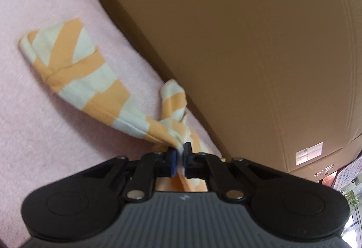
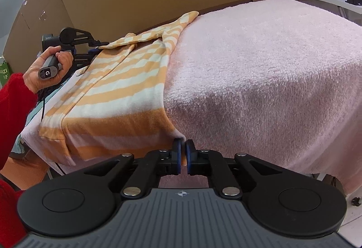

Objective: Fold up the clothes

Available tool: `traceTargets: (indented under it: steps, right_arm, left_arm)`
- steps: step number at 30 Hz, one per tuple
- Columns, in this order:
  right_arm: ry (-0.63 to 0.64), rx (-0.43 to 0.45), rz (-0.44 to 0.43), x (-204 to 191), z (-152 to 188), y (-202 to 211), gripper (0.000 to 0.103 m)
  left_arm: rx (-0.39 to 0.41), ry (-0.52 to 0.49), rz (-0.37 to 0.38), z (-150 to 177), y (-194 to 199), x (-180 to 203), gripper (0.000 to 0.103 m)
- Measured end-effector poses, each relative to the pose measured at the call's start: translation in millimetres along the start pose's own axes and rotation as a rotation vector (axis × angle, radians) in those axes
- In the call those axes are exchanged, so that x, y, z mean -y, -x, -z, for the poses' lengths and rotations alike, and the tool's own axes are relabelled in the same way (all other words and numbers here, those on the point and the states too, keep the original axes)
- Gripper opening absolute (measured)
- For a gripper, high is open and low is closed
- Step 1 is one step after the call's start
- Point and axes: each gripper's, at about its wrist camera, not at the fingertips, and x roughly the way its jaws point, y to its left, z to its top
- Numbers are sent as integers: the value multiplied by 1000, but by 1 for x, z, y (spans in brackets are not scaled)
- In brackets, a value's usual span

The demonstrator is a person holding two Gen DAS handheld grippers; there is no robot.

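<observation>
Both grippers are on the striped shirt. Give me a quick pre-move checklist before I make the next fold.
1. Left gripper shut on striped shirt: ok.
2. Right gripper shut on the shirt's hem corner: ok.
3. Shirt lying flat between grips: not ok, bunched near the left gripper.
4. Bare pink blanket to fold onto: ok.
5. Clearance from cardboard boxes: cannot tell, they stand close beside the left gripper.
</observation>
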Motion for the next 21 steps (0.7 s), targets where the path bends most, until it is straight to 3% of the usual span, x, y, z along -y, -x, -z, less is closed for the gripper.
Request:
traceTargets:
  steps: [6,16,21]
  right_arm:
    - [23,18,-33,-9,-7,15,6]
    - [195,-60,-297,-65,-13,25,6]
    - [191,-56,-432,-82,-20,18,6]
  left_arm:
    - [57,-114,48,-24,10,47,0]
    - [99,-197,24,-49,10,87,0]
    - [113,-220,14,-56,17,94,0]
